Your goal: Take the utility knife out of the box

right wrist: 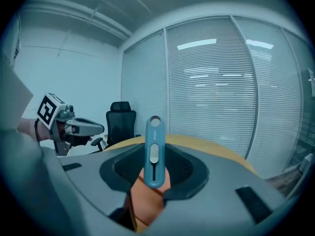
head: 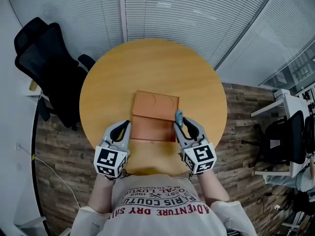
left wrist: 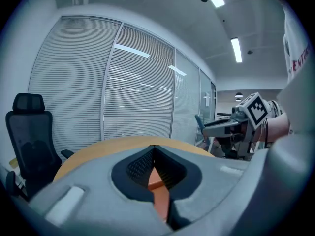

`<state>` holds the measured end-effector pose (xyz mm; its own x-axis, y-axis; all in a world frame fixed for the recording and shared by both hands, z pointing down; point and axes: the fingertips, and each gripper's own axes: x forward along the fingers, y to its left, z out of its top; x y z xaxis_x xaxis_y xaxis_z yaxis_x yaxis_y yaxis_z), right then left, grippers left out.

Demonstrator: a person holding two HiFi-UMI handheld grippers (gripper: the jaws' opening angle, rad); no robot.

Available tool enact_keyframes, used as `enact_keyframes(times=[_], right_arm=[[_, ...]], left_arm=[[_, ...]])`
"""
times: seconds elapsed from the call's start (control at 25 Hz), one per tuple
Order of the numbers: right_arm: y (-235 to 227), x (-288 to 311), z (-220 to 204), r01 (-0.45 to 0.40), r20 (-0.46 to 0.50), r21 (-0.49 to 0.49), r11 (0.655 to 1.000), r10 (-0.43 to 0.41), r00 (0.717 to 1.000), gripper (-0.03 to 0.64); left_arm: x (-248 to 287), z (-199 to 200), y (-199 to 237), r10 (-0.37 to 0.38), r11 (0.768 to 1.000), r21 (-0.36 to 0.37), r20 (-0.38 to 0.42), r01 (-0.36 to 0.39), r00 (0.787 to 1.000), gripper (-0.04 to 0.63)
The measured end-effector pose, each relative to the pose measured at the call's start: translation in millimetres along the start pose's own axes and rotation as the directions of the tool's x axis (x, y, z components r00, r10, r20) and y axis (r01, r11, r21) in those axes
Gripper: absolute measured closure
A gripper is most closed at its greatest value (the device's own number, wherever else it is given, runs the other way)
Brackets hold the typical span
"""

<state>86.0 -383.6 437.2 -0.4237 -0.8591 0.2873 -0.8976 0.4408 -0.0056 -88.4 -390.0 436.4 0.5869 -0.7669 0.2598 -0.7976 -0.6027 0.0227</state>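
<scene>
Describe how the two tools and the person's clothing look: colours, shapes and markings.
Both the left tool and the right tool are grey, with two tapering jaws lined by black ribbed pads. The left cube and the right cube at their rear ends bear black-and-white square markers. The person wears a light shirt with red lettering.

- Knife (right wrist: 154, 151): dull blue, with a pale grey slider on a dark slot.
- Box (head: 155, 114): plain orange-brown.
- Bench (head: 113, 77): light, warm wood tone, unpatterned.
- Left gripper (head: 127, 124) and right gripper (head: 180, 126): grey bodies, black ribbed pads, and cubes with black-and-white square markers.
- Chair (head: 49, 68): black.
- Floor (head: 241, 112): brown planks in mixed dark and light tones.
- Blinds (head: 187, 14): pale grey-white, with fine horizontal slats.
- Shirt (head: 162, 205): light grey with red lettering.
</scene>
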Motion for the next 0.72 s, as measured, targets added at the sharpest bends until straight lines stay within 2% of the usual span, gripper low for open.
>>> enact_keyframes(times=[0.16,0.32,0.72], right_arm=[[-12,-26,10,0.048,0.091,-0.016,0.999,-0.047,0.995,0.483],[-24,-35,6,0.086,0.096,0.032,0.996,-0.089,0.991,0.483],[-17,-35,21,0.081,0.150,0.012,0.997,-0.082,0.985,0.483]], left_arm=[[-2,6,-12,0.014,1.000,0.012,0.011,-0.014,1.000,0.600],[-5,18,-13,0.044,0.999,0.025,0.039,-0.045,0.998,0.600],[-16,32,-10,0.087,0.996,0.030,0.081,-0.090,0.993,0.601]])
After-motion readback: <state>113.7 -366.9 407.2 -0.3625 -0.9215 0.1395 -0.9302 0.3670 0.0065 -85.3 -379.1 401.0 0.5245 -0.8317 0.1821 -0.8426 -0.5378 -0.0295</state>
